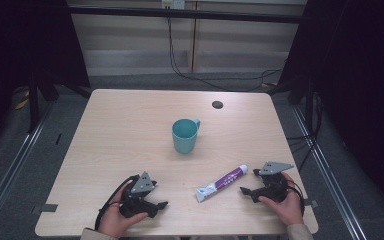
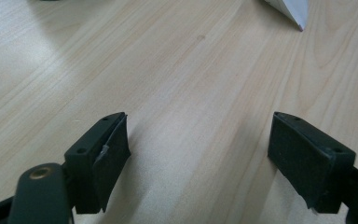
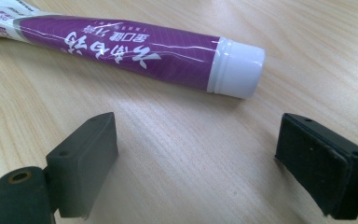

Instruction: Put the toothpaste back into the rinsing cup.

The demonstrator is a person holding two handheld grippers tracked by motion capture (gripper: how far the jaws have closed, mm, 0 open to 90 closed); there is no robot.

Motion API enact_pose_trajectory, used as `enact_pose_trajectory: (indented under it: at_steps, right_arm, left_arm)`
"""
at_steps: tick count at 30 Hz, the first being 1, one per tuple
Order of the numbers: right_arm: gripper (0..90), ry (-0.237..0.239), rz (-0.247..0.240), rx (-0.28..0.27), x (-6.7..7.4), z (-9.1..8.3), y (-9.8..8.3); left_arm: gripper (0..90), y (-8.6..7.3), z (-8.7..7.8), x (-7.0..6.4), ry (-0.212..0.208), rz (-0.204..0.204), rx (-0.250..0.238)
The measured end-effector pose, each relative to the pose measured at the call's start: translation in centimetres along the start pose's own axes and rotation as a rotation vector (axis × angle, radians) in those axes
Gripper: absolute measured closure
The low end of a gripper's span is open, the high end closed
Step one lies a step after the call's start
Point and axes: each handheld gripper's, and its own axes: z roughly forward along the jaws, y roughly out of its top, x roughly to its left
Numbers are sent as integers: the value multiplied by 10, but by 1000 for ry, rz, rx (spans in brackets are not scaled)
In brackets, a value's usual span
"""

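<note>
A purple and white toothpaste tube (image 1: 222,182) lies flat on the wooden table (image 1: 130,130), its white cap toward the right gripper. A teal mug (image 1: 184,135) stands upright near the table's middle. My right gripper (image 1: 245,191) rests low by the front right edge, open, just right of the tube; in the right gripper view the tube (image 3: 121,51) lies a little beyond the gripper (image 3: 196,158), with bare wood between the jaws. My left gripper (image 1: 162,205) rests at the front left, open over bare wood (image 2: 198,154), and the tube's flat end (image 2: 291,9) shows far ahead.
A small dark round grommet (image 1: 217,104) sits in the table near its far edge. Black frame posts and cables stand beyond the table. Grey floor surrounds it on both sides.
</note>
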Motion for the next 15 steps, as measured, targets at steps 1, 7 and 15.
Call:
enact_pose_trajectory:
  at_steps: [1, 7, 15]
  right_arm:
    - [120, 1, 0, 0, 0, 0, 0]
    - [130, 13, -21, 30, -2, 0, 4]
    - [139, 7, -137, 105, 1, -9, 25]
  left_arm:
    - [201, 0, 0, 0, 0, -1, 0]
    - [201, 0, 0, 0, -2, 0, 1]
    - [201, -1, 0, 0, -2, -1, 0]
